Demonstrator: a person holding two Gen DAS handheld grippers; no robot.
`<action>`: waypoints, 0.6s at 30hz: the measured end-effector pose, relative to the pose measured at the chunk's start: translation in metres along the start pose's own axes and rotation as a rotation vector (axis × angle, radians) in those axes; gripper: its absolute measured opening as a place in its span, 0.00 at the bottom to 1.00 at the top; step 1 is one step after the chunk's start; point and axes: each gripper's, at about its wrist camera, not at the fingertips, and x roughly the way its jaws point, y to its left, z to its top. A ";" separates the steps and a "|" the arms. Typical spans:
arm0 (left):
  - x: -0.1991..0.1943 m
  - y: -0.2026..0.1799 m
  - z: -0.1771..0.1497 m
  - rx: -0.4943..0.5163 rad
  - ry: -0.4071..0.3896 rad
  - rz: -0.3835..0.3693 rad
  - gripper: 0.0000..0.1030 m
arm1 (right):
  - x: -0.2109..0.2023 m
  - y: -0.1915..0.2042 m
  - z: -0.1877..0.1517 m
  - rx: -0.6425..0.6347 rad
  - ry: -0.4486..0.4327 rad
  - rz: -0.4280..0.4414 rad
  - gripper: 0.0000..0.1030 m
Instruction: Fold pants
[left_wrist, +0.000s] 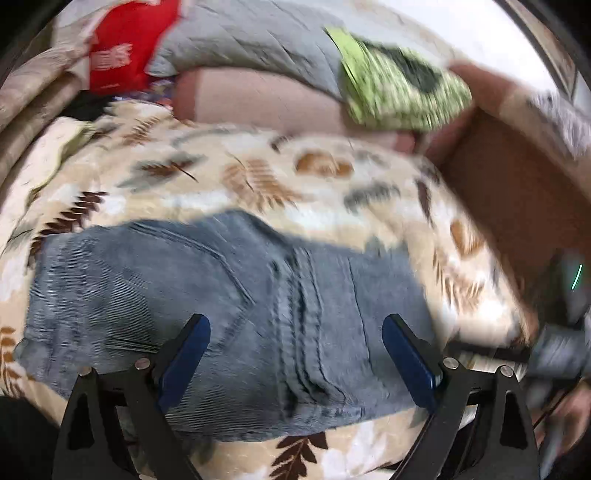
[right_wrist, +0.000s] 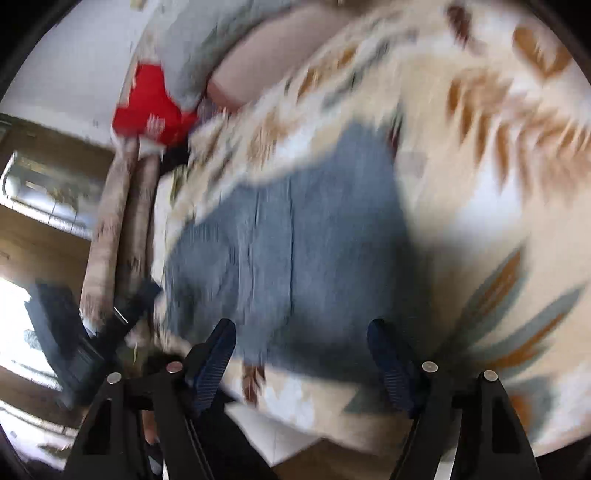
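The pants (left_wrist: 207, 302) are grey-blue corduroy, lying in a compact folded stack on a cream leaf-print blanket (left_wrist: 258, 177). My left gripper (left_wrist: 295, 325) is open and empty, hovering just above the near part of the pants. In the right wrist view the pants (right_wrist: 295, 240) lie ahead, blurred by motion. My right gripper (right_wrist: 301, 328) is open and empty, over the pants' near edge. The left gripper's body (right_wrist: 74, 332) shows at the left of that view.
A grey quilt (left_wrist: 251, 40), a red bag (left_wrist: 125, 48) and a green patterned cloth (left_wrist: 399, 88) lie at the back of the bed. A brown wooden bed frame (left_wrist: 517, 192) runs along the right. A rolled blanket (right_wrist: 118, 229) lies at the bed's far side.
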 end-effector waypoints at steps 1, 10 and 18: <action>0.012 -0.006 -0.005 0.032 0.034 0.015 0.92 | -0.004 0.001 0.007 0.002 -0.016 0.010 0.75; 0.053 -0.014 -0.035 0.137 0.167 0.067 0.93 | 0.085 -0.032 0.095 0.134 0.118 0.078 0.82; -0.043 0.108 -0.053 -0.273 -0.052 0.106 0.93 | 0.019 0.017 0.048 -0.004 -0.012 0.142 0.82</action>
